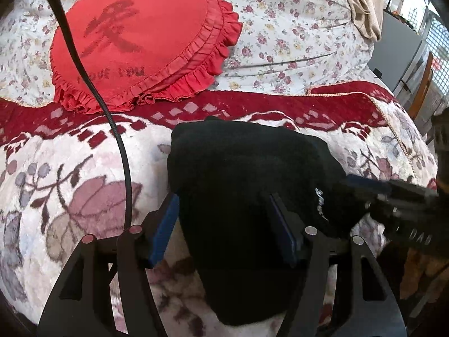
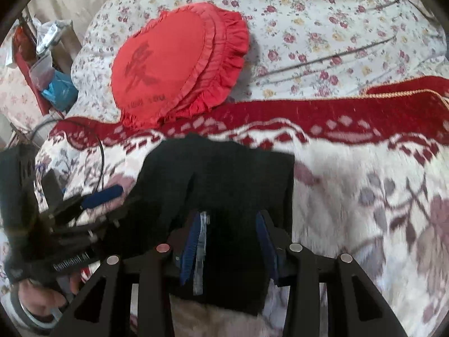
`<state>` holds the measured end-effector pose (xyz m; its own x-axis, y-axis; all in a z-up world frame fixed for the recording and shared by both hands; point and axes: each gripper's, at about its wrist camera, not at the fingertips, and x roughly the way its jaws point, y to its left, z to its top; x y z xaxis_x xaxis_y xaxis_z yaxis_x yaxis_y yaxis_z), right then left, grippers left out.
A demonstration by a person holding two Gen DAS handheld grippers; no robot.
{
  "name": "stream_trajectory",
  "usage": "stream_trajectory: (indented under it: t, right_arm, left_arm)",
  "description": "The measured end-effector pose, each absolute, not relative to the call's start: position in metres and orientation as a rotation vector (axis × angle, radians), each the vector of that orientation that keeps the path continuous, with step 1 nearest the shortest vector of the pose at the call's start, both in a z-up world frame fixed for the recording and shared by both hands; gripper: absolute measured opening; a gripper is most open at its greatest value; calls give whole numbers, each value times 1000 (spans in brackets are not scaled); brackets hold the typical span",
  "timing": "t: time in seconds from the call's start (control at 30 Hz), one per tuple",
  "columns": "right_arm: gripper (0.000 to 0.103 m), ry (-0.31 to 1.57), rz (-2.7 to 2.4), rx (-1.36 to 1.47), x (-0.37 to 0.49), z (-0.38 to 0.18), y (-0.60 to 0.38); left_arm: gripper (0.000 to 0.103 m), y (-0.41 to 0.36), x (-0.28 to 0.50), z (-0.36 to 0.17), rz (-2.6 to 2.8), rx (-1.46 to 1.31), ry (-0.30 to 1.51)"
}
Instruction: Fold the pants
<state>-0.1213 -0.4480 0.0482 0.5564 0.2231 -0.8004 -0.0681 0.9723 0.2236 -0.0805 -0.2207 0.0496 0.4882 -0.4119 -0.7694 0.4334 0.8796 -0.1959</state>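
A bed fills both views, covered in the lower half of the frame by a cream blanket [image 1: 84, 174] with mauve flowers and a dark red border, and above that by a floral quilt [image 1: 280, 14]. Black pants [image 1: 244, 185] lie bunched at centre on the blanket. A red frilled heart cushion [image 1: 140, 42] rests at upper left, straddling quilt and border.

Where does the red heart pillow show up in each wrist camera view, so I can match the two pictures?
Left wrist view: the red heart pillow sits upper left, beyond the black pants.
Right wrist view: the pillow sits upper centre-left, again beyond the pants.
Shared landmark: the dark red blanket border running across just under the pillow's frill.
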Motion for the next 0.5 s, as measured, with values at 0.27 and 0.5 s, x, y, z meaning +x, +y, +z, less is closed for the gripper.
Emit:
stream_trajectory:
  t: [0.27, 0.5]
  right_arm:
    - [40, 1004, 140, 135, -141, 25, -447]
    - [41, 1010, 135, 152, -141, 24, -451]
  left_arm:
    - [66, -224, -98, 36, -518, 27, 949]
    - [72, -224, -99, 33, -504, 16, 965]
